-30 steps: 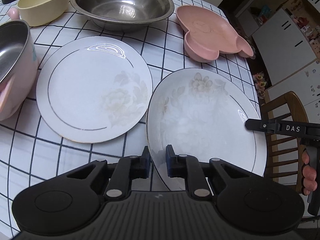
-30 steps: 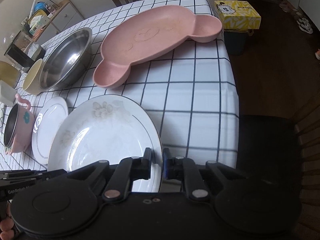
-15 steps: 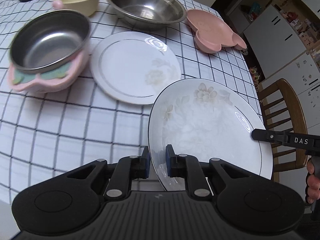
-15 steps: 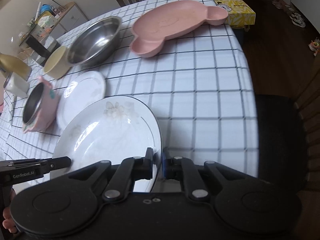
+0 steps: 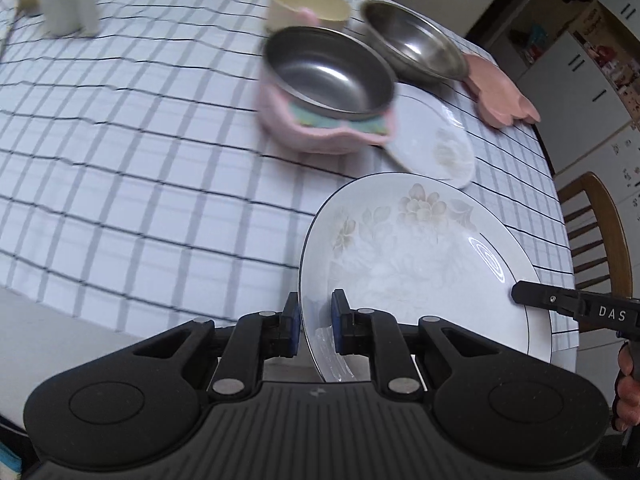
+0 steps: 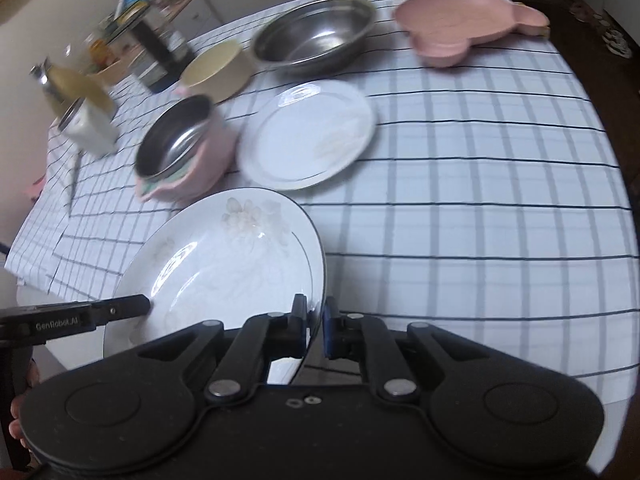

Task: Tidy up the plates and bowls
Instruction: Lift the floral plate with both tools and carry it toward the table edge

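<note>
Bowls (image 6: 182,146) and small plate (image 6: 306,136) crowd beyond held plate (image 6: 224,264).

Two close wrist views from opposite rims of the floral plate (image 5: 416,264), table (image 6: 460,200) shared.

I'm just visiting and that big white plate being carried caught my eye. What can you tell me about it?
The big plate looks like glossy white china, with pale beige flowers printed near one edge and a thin dark line inside the rim. It is held above the checked tablecloth, somewhat tilted. The left gripper pinches its near rim, and the right gripper pinches the opposite rim. Nothing else appears to touch it.
</note>
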Motion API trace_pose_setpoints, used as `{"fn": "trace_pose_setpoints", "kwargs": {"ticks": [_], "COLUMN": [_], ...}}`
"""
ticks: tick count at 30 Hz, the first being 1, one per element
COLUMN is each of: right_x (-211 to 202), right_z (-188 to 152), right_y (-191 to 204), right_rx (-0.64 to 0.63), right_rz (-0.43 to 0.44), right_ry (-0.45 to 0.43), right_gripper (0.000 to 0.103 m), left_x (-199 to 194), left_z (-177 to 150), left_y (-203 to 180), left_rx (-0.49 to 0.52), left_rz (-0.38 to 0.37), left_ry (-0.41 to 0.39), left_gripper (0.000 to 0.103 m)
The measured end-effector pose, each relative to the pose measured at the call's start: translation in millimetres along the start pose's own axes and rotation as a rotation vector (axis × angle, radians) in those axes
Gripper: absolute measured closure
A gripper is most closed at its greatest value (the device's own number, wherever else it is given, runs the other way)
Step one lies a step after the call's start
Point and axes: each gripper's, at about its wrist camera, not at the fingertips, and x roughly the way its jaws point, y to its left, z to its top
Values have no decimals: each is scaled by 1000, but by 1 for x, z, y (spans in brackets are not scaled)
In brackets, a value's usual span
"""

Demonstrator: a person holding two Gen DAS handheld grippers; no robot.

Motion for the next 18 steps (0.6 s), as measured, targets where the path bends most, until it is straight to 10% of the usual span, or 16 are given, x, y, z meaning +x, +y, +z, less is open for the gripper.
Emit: {"fn": "trace_pose_setpoints", "kwargs": {"ticks": [18], "right_x": [98], "right_z": [6], "right_y": [143], "right_rx": [-119], "right_rz": [62], "right_ry": [-17], "right_gripper": [94], "left_x": [-19], "left_z": [20], "left_y": [147], "left_rx": [-76], "left_rz": [125], "left_ry": [-86], "left_gripper": [89]}}
